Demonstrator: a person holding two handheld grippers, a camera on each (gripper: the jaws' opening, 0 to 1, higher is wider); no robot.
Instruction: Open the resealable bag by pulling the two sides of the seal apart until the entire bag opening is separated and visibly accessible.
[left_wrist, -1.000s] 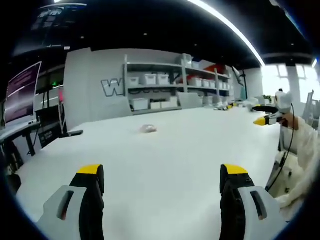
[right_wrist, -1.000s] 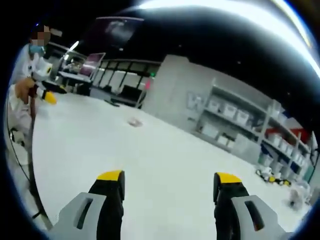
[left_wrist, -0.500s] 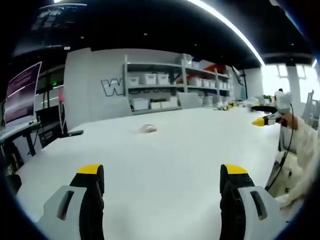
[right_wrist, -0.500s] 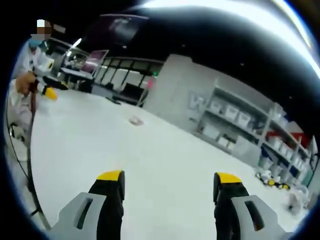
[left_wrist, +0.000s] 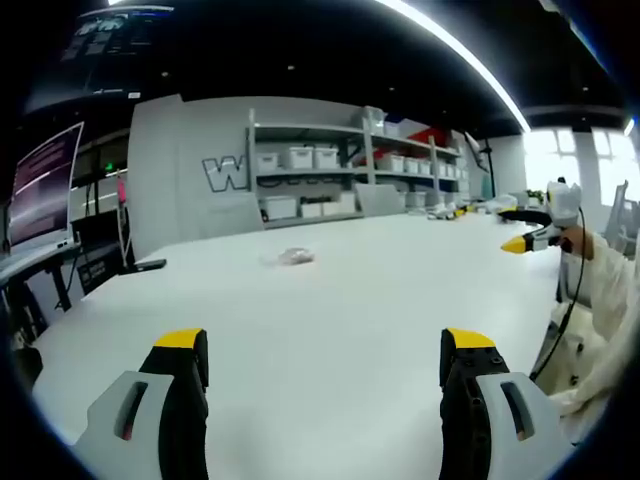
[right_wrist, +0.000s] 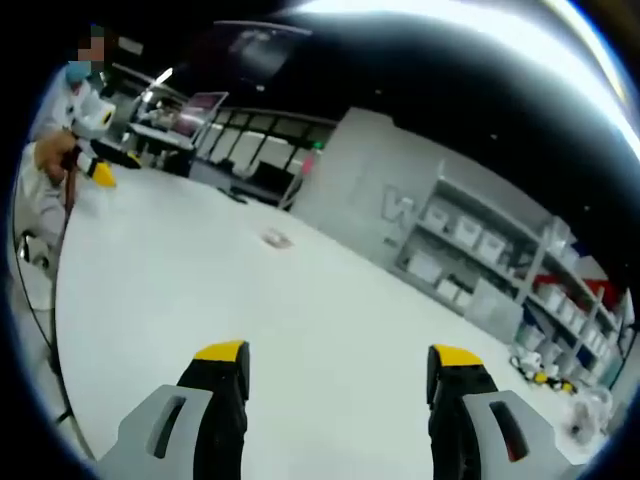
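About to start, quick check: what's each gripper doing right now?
Left gripper: open, holding nothing.
Right gripper: open, holding nothing.

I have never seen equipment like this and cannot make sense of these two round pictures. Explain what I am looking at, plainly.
There is no robot here. A person holds a hand-held gripper in each hand, and each gripper carries a fisheye camera looking forward along its own two fingers.

The left gripper view shows the left gripper: grey fingers with yellow tips, standing apart with nothing between them. At the right edge of that view you see the person's white sleeve and the other gripper's yellow tip.

The right gripper view shows the right gripper, also open and empty.

Both look over a large white table. On it, well ahead of both grippers, lies a small resealable bag; it is too small and blurred to tell whether its seal is open. Shelves with white bins stand behind.
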